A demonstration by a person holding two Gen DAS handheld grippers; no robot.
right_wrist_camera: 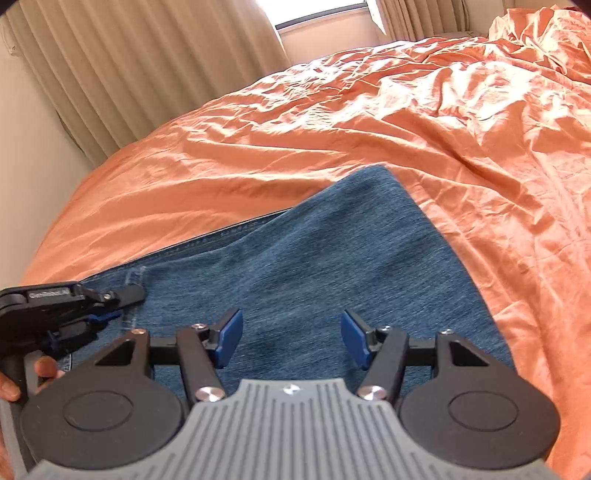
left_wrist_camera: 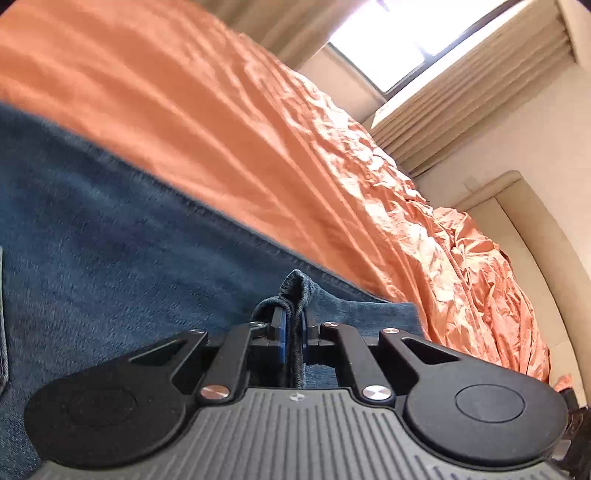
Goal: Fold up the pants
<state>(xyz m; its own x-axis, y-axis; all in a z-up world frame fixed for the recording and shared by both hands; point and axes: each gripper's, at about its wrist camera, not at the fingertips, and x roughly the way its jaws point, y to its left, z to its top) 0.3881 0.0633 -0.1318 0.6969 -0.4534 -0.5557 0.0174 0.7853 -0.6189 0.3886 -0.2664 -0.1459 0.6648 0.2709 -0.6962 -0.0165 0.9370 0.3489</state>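
Observation:
Blue denim pants [right_wrist_camera: 314, 258] lie on an orange bedsheet [right_wrist_camera: 406, 122]. In the left wrist view my left gripper [left_wrist_camera: 293, 325] is shut on a bunched edge of the pants [left_wrist_camera: 110, 240], with a fold of denim sticking up between its blue pads. In the right wrist view my right gripper [right_wrist_camera: 291, 338] is open and empty, hovering just above the flat denim. The left gripper [right_wrist_camera: 107, 308] shows there at the left edge, on the pants' hem by a seam, held by a hand.
The wrinkled orange sheet [left_wrist_camera: 221, 110] covers the whole bed. Beige curtains [right_wrist_camera: 147, 66] and a bright window [right_wrist_camera: 321, 14] stand beyond the bed's far side. A cream headboard [left_wrist_camera: 535, 229] and wall lie at the bed's end.

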